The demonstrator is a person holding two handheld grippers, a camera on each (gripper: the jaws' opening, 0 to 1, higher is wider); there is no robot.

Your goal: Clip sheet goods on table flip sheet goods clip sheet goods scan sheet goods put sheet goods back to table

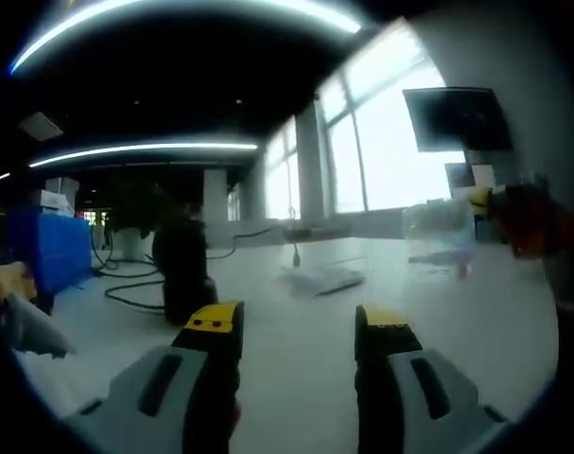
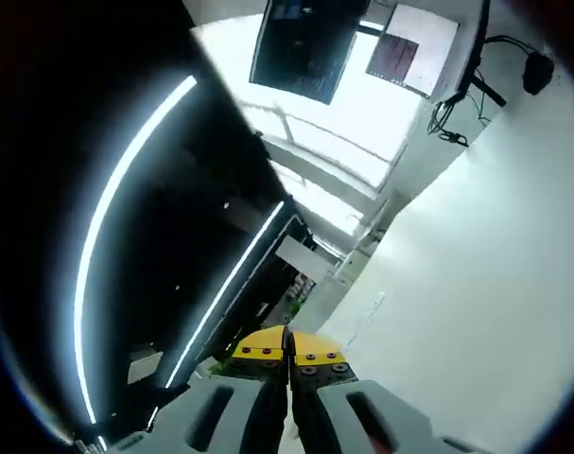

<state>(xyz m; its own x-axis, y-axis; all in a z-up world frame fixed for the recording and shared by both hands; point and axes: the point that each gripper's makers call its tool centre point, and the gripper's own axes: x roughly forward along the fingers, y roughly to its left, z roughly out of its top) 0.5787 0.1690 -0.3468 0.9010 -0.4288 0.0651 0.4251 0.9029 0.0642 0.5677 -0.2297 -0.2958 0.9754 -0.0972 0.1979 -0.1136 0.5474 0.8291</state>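
Left gripper view: my left gripper (image 1: pixel 299 331) jaws wide apart, empty, above table (image 1: pixel 315 350); sheet (image 1: pixel 322 278) ahead. Right gripper (image 2: pixel 288 357) jaws pressed together, contents indiscernible.

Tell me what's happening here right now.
A person holds two grippers over a white table. The left gripper is open and empty, aimed across the table at a flat sheet item and a black object. The right gripper is shut, tilted up toward the ceiling lights and a monitor.
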